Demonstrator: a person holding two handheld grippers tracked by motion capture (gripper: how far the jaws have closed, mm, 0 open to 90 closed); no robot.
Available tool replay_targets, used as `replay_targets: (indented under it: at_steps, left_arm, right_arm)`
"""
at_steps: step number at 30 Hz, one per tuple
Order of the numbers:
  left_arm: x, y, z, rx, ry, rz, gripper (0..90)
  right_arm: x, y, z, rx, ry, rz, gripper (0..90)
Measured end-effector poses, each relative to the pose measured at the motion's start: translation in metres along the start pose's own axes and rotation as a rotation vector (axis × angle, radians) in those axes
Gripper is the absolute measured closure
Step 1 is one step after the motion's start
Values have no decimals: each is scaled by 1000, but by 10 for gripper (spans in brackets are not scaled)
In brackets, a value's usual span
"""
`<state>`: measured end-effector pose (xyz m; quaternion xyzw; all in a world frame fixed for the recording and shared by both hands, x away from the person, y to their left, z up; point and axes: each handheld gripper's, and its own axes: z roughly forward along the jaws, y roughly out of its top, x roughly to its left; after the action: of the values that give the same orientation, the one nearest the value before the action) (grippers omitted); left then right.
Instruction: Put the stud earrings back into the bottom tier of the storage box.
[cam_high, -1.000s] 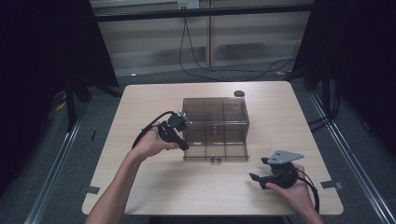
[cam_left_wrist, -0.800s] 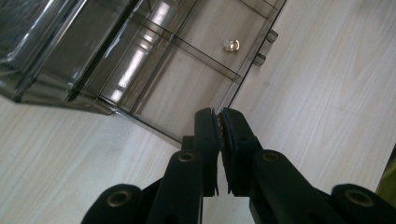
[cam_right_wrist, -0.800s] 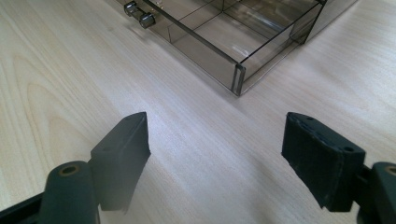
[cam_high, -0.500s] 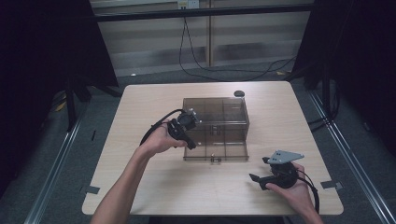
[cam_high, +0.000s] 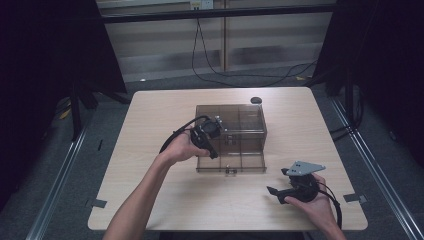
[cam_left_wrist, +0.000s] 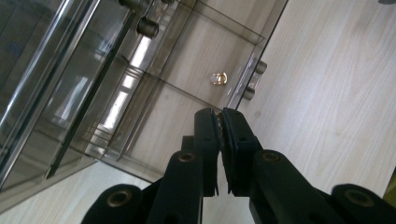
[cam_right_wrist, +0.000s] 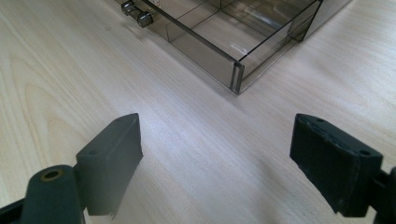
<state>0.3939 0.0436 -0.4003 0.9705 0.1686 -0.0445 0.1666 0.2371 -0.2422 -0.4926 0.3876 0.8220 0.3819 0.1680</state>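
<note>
Since the earlier frames the left gripper (cam_high: 212, 150) had travelled rightward from the left centre of the high view to the middle, where it hung over the open drawer (cam_high: 231, 161) of the smoky plastic organiser box (cam_high: 231, 131); the right gripper (cam_high: 272, 191) had not shifted, and sat in the lower right on the table (cam_high: 150, 120).

In the left gripper view the two black jaws met at centre frame, pressed together with nothing visible between them, pointing down into a drawer compartment. A small gold ring-like object (cam_left_wrist: 217, 78) lay on the drawer floor just above the jaw tips, near the front wall and its knobs (cam_left_wrist: 254, 79). The closed jaws probably served to keep clear of the dividers on the way in; that was a guess.

In the right gripper view its jaws stood wide apart over bare wood, the drawer's corner (cam_right_wrist: 237, 74) at upper centre. It seemed parked aside, ready to steady the box.
</note>
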Motion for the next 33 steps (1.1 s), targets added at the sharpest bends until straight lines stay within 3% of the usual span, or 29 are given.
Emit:
replay_targets:
  at_steps: [22, 33]
  left_arm:
    - [2, 23, 23, 57, -16, 12, 854]
    - [0, 36, 46, 93, -35, 27, 854]
  right_arm:
    - [0, 0, 0, 2, 4, -2, 159]
    - [0, 0, -1, 2, 10, 6, 159]
